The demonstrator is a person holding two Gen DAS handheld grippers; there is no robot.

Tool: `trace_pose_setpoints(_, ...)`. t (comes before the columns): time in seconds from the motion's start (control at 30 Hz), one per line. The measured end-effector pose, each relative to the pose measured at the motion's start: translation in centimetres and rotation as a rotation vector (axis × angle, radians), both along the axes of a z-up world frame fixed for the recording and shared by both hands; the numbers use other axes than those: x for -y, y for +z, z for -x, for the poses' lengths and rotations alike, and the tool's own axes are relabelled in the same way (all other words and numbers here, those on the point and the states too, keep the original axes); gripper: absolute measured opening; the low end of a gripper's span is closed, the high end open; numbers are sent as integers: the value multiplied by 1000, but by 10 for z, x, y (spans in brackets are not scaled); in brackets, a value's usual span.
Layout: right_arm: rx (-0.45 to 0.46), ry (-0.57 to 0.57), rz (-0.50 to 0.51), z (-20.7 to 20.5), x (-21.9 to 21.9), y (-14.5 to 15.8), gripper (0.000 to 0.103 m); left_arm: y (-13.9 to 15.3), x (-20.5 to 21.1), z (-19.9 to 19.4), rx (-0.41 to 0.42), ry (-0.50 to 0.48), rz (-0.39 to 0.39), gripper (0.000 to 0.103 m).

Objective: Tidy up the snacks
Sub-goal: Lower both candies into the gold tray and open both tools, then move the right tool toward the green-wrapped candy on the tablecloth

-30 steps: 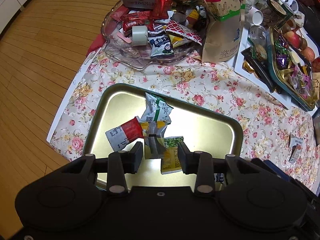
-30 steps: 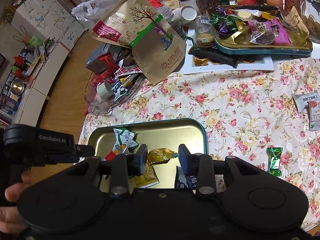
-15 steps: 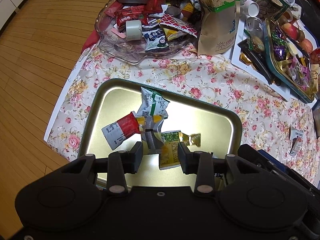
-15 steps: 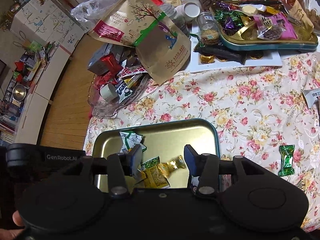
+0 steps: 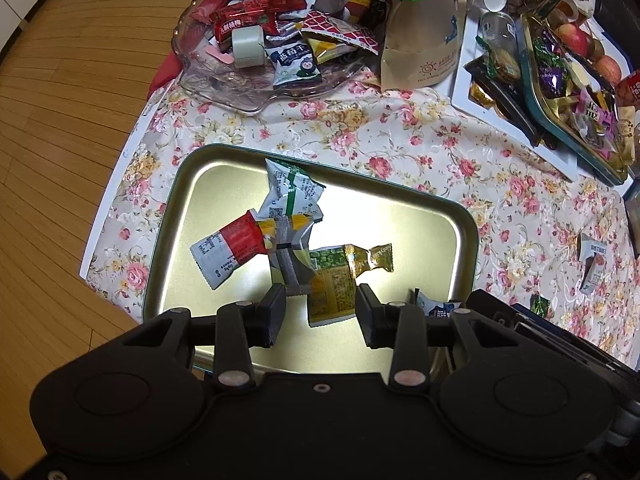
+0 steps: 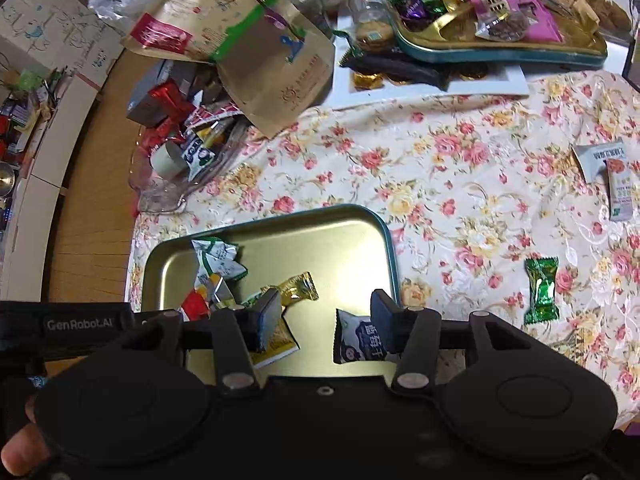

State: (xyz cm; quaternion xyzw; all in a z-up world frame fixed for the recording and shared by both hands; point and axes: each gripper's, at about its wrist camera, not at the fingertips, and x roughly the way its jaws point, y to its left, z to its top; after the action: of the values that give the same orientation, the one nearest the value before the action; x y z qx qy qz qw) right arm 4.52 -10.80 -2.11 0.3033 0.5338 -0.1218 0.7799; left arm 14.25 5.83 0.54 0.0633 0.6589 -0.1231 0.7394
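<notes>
Both the left gripper (image 5: 320, 314) and the right gripper (image 6: 326, 320) hang with fingers apart, gripping nothing, above the gold rectangular metal tray (image 5: 424, 216). A gold-foil wrapped candy (image 5: 370, 258) lies in the tray, at 12 o'clock from the left fingers; a green-wrapped candy (image 6: 542, 290) sits on the floral tablecloth (image 6: 460, 184) at 3 o'clock from the tray.

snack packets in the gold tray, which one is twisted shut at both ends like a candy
The gold-foil candy, lying at the right of the pile in the gold tray. Its ends are twisted, while the red-and-white packet and green-striped white packet are flat sealed pouches.
</notes>
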Motion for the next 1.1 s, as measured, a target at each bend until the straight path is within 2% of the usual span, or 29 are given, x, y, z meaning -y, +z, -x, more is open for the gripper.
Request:
trace_pose_setpoints(0.47, -73, -24, 25, 9, 15, -10, 53, -5, 21, 13, -40, -63, 5, 46)
trace_pose_setpoints(1.1, -96, -90, 40, 48, 56, -9, 54, -1, 63, 39, -45, -163, 4, 46)
